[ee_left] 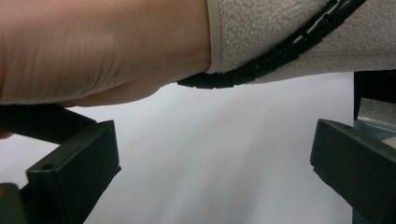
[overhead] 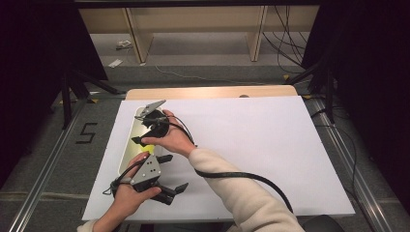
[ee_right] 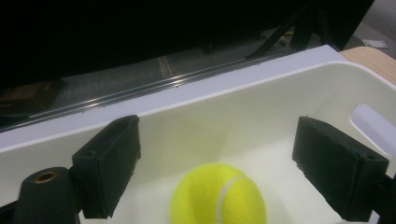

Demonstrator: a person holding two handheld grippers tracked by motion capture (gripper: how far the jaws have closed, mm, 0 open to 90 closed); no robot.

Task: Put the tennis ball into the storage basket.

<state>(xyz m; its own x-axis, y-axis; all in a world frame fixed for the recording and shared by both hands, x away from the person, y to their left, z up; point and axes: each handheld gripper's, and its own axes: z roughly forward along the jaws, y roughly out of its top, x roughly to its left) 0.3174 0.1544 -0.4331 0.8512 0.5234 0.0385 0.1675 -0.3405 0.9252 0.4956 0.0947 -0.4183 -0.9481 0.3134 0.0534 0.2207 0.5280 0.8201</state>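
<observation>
Right, so the person's right arm crosses over to the left side of the table, and the right gripper (overhead: 145, 130) hangs over the long white bin (overhead: 126, 145) that sits along the left edge of the white sheet (overhead: 251, 145). In the right gripper view the jaws stand wide apart, nothing between the pads, w/ a yellow-green tennis ball (ee_right: 218, 196) lying on the bin floor below and between them, not touching either jaw. Ball's loose in the bin (ee_right: 261, 107), near the wall w/ the oval handle cutout (ee_right: 373, 122). From above, just a sliver of yellow (overhead: 151, 140) shows under the hand.

The left gripper (overhead: 169, 191) is held nearer the person, just beside the bin's near end, over the sheet, jaws pointing right. In the left gripper view its jaws are spread too, bare white sheet (ee_left: 210, 154) between them, no grasp on anything. The right forearm in its cream sleeve (ee_left: 289, 32) passes across right in front of it, cable (ee_left: 280, 53) running along the sleeve.

Beyond the sheet a strip of wooden tabletop (overhead: 212, 92) shows at the far edge.
</observation>
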